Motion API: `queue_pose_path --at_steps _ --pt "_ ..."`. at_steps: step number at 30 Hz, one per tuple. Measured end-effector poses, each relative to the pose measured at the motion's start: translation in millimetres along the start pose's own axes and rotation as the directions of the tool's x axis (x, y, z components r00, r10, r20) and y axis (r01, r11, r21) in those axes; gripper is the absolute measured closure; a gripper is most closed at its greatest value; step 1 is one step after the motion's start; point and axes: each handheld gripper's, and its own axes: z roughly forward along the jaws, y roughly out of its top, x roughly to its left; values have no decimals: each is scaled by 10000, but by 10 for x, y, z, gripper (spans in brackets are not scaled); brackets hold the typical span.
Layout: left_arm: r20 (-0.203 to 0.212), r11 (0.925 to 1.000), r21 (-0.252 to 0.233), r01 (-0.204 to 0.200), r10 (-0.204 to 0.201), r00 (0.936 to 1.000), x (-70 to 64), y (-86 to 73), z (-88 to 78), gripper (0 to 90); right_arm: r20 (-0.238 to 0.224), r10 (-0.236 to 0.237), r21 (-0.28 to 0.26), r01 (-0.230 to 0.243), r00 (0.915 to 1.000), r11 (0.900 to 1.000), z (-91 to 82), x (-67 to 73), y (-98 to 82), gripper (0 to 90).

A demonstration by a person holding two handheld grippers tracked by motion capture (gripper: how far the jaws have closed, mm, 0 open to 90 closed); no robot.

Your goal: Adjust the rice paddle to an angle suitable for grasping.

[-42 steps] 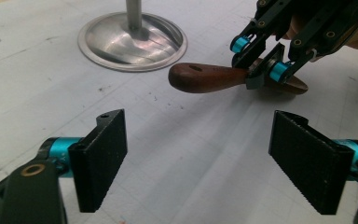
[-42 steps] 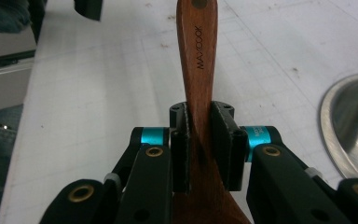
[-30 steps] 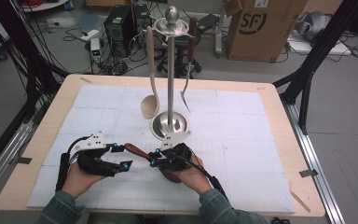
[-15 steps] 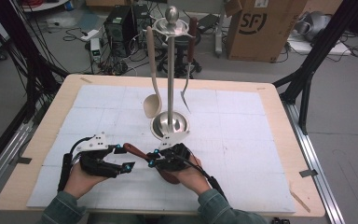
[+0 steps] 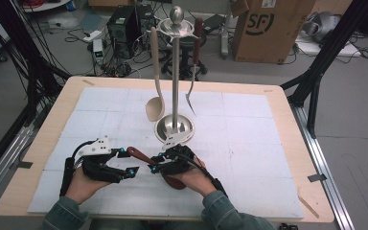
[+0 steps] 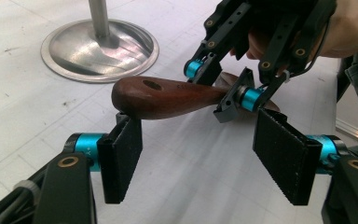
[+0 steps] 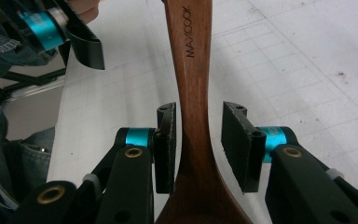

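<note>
Wooden spoon (image 7: 191,93): dark reddish-brown, smooth grain, small dark lettering stamped on the handle.
Left tongs (image 6: 205,158) and right tongs (image 7: 198,144): black, with ribbed black pads and bright turquoise collars at the joints; brass-coloured rivets on the black links.
Left tongs carry a pale grey top plate (image 5: 96,145).
Worktop (image 5: 278,96): pale wood edge, covered by a white mat (image 5: 249,129) with a faint square grid.
Stand (image 5: 175,81): shiny silver.
Hanging ladle (image 5: 155,91): beige.
Hanging fork (image 5: 195,62): dark brown handle, silver tines.
Sleeves (image 5: 67,215): faded blue-green denim.

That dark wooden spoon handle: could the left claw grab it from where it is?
Probably yes: the handle's end lies just ahead of the left claw, jaws open, one pad right beneath it and nothing between.
</note>
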Motion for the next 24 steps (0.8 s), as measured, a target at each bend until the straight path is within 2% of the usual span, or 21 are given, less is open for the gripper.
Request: queue_pose_path --at_steps 3,5,9,15,19,24 --pt "13 10000 -21 -15 15 10000 -5 4 3 334 -213 290 -8 -290 9994 9996 18 -19 9 674" --pt "14 10000 25 -17 17 10000 -5 5 3 331 -416 282 155 -276 9987 9995 32 -17 18 719" --pt "-8 10000 -15 -9 9 10000 2 5 -3 327 -263 197 56 -195 9995 9998 14 -6 37 756" --pt "-209 10000 27 -52 53 9998 -1 1 3 284 -129 284 -513 -290 9995 9983 -109 -10 74 768" --pt "-196 10000 30 -59 60 9998 -3 1 3 280 5 368 -1012 -366 9993 9942 -197 -19 115 771" --pt "-265 10000 36 -72 73 9996 -2 0 3 272 253 263 -1549 -221 9993 9877 -300 -22 172 772"
